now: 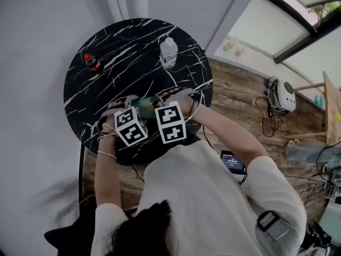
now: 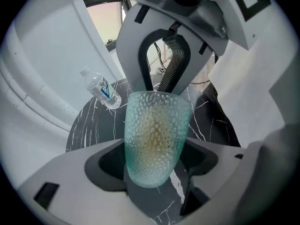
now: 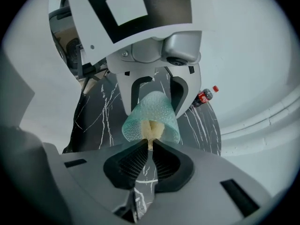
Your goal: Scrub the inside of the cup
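A pale green dimpled glass cup (image 1: pixel 144 104) hangs over the near part of the round black marble table (image 1: pixel 133 41). My left gripper (image 2: pixel 157 167) is shut on the cup (image 2: pixel 154 125), one jaw on each side of its lower body. My right gripper (image 3: pixel 150 146) is shut on a yellow sponge (image 3: pixel 152 129), which sits inside the mouth of the cup (image 3: pixel 161 108). Through the glass in the left gripper view the sponge (image 2: pixel 152 135) shows as a yellowish patch. In the head view both marker cubes stand side by side, hiding most of the cup.
A clear water bottle (image 1: pixel 169 52) stands at the table's far side, also seen as the bottle (image 2: pixel 101 88). A small cola bottle (image 1: pixel 92 62) stands at the far left. To the right is wooden floor with a white device (image 1: pixel 281 95) and cables.
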`<action>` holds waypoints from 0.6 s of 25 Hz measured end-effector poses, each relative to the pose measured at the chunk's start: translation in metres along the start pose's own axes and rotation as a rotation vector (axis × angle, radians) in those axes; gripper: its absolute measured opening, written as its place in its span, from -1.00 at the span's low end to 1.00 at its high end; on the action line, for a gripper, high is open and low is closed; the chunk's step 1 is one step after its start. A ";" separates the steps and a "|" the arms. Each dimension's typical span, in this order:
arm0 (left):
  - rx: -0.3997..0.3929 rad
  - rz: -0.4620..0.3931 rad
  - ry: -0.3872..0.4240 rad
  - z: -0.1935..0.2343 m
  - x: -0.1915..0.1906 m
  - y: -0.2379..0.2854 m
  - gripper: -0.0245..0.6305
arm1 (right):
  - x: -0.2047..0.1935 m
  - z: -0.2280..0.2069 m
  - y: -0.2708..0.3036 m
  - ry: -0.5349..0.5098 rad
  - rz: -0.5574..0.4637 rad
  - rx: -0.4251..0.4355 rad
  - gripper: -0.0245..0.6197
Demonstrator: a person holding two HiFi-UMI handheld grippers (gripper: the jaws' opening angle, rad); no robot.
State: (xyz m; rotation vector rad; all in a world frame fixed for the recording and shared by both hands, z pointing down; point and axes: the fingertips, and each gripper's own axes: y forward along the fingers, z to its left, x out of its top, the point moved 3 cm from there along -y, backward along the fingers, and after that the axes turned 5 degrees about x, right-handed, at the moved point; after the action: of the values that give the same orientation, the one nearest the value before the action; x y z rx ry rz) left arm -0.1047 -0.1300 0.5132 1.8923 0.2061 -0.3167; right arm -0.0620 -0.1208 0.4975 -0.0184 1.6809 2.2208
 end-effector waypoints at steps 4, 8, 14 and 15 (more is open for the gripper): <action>0.006 -0.004 0.014 -0.002 0.003 0.000 0.14 | -0.002 0.006 -0.002 0.036 -0.020 0.071 -0.77; 0.004 -0.003 0.033 -0.004 0.003 0.000 0.14 | -0.001 0.013 -0.004 0.088 -0.071 0.156 -0.77; 0.004 -0.016 0.044 -0.007 0.003 -0.003 0.14 | 0.003 0.020 -0.011 0.140 -0.168 0.270 -0.77; 0.005 -0.016 0.052 -0.007 0.004 -0.003 0.14 | 0.004 0.021 -0.013 0.157 -0.184 0.298 -0.77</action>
State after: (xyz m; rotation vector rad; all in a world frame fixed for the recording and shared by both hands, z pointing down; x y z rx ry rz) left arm -0.1012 -0.1222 0.5115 1.9056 0.2556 -0.2794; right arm -0.0574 -0.0966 0.4906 -0.2679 1.9915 1.8597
